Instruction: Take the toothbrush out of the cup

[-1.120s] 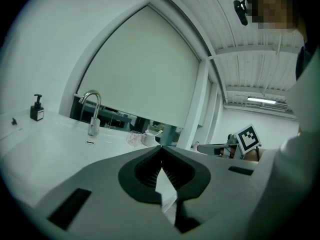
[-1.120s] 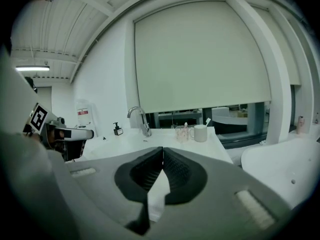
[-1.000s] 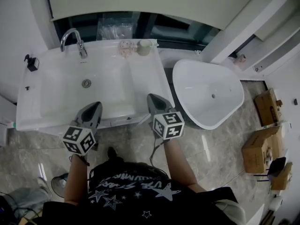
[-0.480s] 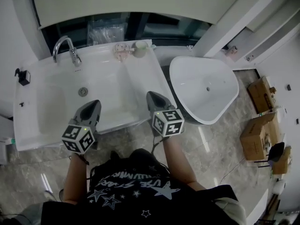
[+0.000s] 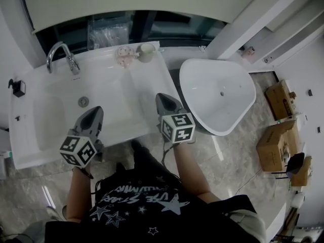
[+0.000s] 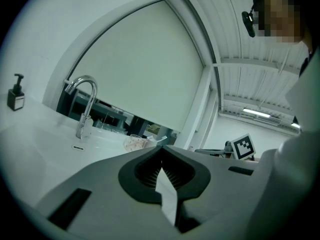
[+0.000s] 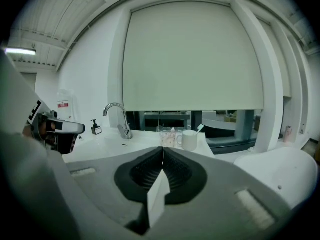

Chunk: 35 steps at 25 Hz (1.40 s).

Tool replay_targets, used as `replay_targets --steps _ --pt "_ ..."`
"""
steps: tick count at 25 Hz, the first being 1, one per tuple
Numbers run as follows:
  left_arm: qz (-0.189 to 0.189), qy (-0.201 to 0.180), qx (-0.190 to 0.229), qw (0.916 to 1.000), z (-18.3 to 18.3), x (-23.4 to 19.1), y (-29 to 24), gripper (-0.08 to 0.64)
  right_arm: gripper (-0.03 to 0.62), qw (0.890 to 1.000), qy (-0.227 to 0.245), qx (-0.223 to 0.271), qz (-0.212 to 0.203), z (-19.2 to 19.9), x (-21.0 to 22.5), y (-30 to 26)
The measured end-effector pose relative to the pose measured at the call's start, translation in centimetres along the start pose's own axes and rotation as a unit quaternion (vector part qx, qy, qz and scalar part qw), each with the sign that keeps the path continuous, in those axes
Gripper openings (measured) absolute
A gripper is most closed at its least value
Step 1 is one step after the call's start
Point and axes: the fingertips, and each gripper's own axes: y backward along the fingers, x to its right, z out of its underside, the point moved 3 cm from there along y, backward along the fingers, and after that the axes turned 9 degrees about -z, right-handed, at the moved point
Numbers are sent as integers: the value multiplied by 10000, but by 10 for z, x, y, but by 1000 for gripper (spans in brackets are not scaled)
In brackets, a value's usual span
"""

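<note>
both left tongs (image 5: 95, 110) and right tongs (image 5: 161, 97) edge forward over the worktop (image 5: 152, 82), clenched and empty (approach only); the toothbrush (image 5: 156, 48) sits in the cup (image 5: 147, 53), well apart.

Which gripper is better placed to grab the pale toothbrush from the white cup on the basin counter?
Right. The right gripper sits nearer the white cup holding the toothbrush, almost straight ahead of its shut jaws; the left gripper is farther left.

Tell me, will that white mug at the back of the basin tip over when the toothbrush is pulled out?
Probably not: the mug looks squat and wide-based, standing upright. The toothbrush seems to lean loosely against its rim, so it should slide out freely. Its glossy sides may be slippery.
</note>
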Motion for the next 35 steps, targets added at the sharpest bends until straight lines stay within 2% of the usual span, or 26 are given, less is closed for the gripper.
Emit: replay_targets --steps 7,15,21,26,27,28,35 --pt "-398 -92 15 9992 -20 -3 -44 8 0 9993 -114 93 -354 -19 42 -41" --pt "-789 -341 3 9963 -31 5 -104 8 0 9982 -222 194 -520 -36 108 -83" --pt "-1122 -437 -17 9927 -32 5 -141 8 2 9967 -515 194 -596 -34 156 -113" --pt "-1328 -604 -31 9893 -29 7 -164 8 4 9952 -530 63 -820 -27 178 -135" --pt "-1370 -635 -39 9885 -29 7 -169 8 24 9948 -535 30 -871 -25 181 -139" --pt "-1412 -661 -47 9878 -28 6 -173 8 80 9943 -546 -4 -918 -23 183 -143" --pt "-1549 -649 -123 9857 -21 2 -200 8 86 9932 -582 -113 -1000 -11 202 -172"
